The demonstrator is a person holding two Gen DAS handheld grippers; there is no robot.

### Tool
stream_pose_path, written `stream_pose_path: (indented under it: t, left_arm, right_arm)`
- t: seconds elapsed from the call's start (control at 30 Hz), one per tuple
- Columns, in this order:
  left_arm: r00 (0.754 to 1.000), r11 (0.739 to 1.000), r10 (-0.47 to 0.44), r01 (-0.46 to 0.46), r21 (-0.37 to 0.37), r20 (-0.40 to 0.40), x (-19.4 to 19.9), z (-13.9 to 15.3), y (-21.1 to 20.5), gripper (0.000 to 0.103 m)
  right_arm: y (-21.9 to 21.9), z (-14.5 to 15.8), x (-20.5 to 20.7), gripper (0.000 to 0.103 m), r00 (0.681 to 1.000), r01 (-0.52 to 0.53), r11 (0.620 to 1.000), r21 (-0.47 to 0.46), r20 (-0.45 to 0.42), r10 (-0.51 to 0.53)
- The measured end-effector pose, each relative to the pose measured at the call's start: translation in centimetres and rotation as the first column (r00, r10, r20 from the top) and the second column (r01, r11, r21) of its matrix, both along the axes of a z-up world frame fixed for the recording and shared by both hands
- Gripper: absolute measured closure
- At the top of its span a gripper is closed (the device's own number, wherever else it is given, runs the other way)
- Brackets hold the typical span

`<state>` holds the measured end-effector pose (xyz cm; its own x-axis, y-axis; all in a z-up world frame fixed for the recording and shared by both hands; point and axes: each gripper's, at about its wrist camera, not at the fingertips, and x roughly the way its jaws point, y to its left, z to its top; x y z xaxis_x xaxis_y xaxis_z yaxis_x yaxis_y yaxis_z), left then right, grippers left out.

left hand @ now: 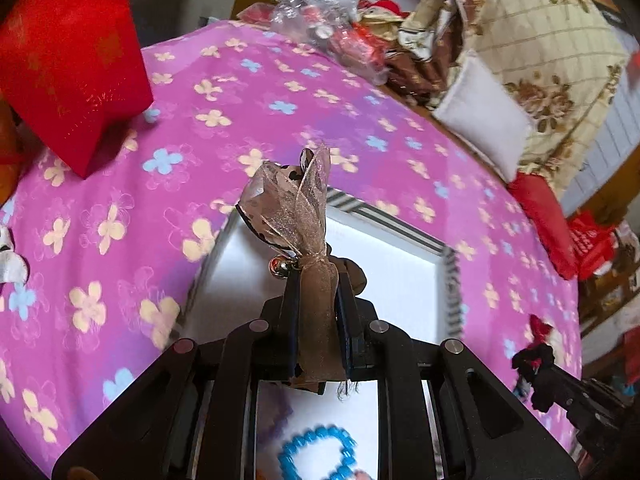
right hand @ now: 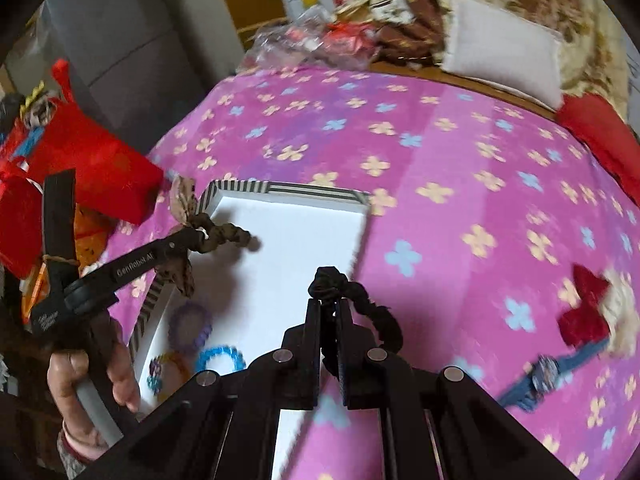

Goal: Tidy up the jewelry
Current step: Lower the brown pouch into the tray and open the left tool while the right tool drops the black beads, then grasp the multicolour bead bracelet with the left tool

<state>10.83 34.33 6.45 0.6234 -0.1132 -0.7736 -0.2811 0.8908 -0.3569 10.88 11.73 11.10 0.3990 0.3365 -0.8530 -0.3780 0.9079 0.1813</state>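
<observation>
Right gripper (right hand: 329, 312) clamped on a black scrunchie (right hand: 352, 300), held over the near right edge of the white tray (right hand: 304, 232). Left gripper (right hand: 196, 236) over the tray's left rim, pinching a brown ribbon hair tie (right hand: 216, 232); its loop hangs above the tray floor. Person's hand (right hand: 92, 376) grips that tool's handle, left of the tray. Inside the tray, near left corner: purple coil tie (right hand: 190, 326), blue coil tie (right hand: 220, 358). Right of the tray on the pink flowered cloth (right hand: 440, 140): red bow (right hand: 584, 308), blue watch (right hand: 548, 372). Red bag (right hand: 100, 164) left of the tray.
</observation>
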Motion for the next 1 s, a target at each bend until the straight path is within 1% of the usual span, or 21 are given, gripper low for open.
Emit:
stream_pose_path:
  t: [0.13,0.2,0.27,0.33,0.4,0.43,0.47,0.5,0.53,0.57,0.6,0.63,0.7,0.8,0.87,0.97,1.0]
  left_arm:
    - [0.999,0.999,0.027,-0.028,-0.040,-0.032,0.9,-1.6,1.6,0.087]
    - [0.999,0.997,0.030,-0.031,-0.064,-0.024,0.9,-1.8,2.4,0.086]
    - [0.999,0.996,0.026,-0.027,-0.084,-0.019,0.8,-1.8,2.9,0.085]
    - [1.000,0.994,0.016,-0.017,-0.112,-0.011,0.6,-1.7,3.2,0.082]
    - [1.000,0.987,0.004,-0.004,-0.161,0.003,0.4,-1.5,3.7,0.065]
    - [1.000,0.984,0.000,0.002,-0.180,0.011,0.3,-1.4,3.8,0.061]
    - [1.000,0.979,-0.002,0.007,-0.203,0.024,0.1,-1.2,4.0,0.057]
    - [0.999,0.978,-0.005,0.011,-0.210,0.033,0.0,-1.1,4.0,0.057]
    - [0.999,0.977,-0.012,0.022,-0.214,0.045,-0.2,-0.8,4.1,0.057]
    - [0.998,0.976,-0.017,0.029,-0.216,0.054,-0.3,-0.6,4.0,0.057]
    - [0.997,0.975,-0.026,0.041,-0.220,0.072,-0.5,-0.2,3.9,0.057]
    - [0.996,0.974,-0.030,0.048,-0.222,0.083,-0.6,0.0,3.9,0.057]
    - [0.993,0.971,-0.028,0.053,-0.231,0.111,-1.1,0.5,3.8,0.055]
    - [0.993,0.970,-0.012,0.039,-0.238,0.114,-1.4,0.8,3.9,0.053]
    - [0.994,0.975,-0.008,0.032,-0.222,0.106,-1.6,0.9,3.8,0.053]
    - [0.996,0.982,-0.022,0.037,-0.187,0.083,-1.7,0.8,3.2,0.053]
    - [0.997,0.986,-0.034,0.044,-0.163,0.064,-1.7,0.7,2.8,0.053]
  right_arm:
    - [4.1,-1.9,2.8,0.097,1.000,-0.022,0.998,-0.063,-0.013,0.021]
    - [5.7,-2.9,4.0,0.097,0.999,-0.028,0.996,-0.085,-0.028,0.025]
    - [7.2,-3.9,5.3,0.097,0.998,-0.031,0.996,-0.085,-0.055,0.026]
    - [9.1,-4.9,6.4,0.097,0.997,-0.049,0.993,-0.103,-0.067,0.042]
    - [10.2,-5.7,7.1,0.097,0.995,-0.059,0.992,-0.114,-0.082,0.050]
    - [10.5,-6.1,7.4,0.096,0.994,-0.060,0.992,-0.111,-0.095,0.049]
    - [10.8,-6.4,7.7,0.093,0.993,-0.061,0.993,-0.103,-0.109,0.050]
    - [10.9,-6.6,7.9,0.086,0.993,-0.057,0.993,-0.100,-0.113,0.045]
    - [10.9,-6.7,7.9,0.080,0.994,-0.049,0.994,-0.102,-0.107,0.038]
    - [10.7,-6.5,7.8,0.064,0.996,-0.036,0.994,-0.103,-0.089,0.027]
    - [10.5,-6.3,7.7,0.052,0.997,-0.027,0.995,-0.096,-0.076,0.020]
    - [10.3,-6.0,7.5,0.050,0.998,-0.015,0.996,-0.087,-0.062,0.010]
    - [9.6,-5.2,7.0,0.050,0.999,0.002,0.997,-0.074,-0.042,-0.005]
    - [8.0,-4.0,5.4,0.050,1.000,0.009,0.997,-0.078,-0.010,-0.009]
    - [6.5,-3.3,3.8,0.050,1.000,0.010,0.996,-0.093,0.021,-0.008]
    - [2.7,-2.4,1.0,0.050,0.998,0.039,0.994,-0.098,0.055,-0.034]
    - [1.0,-2.3,0.1,0.050,0.997,0.058,0.994,-0.097,0.058,-0.052]
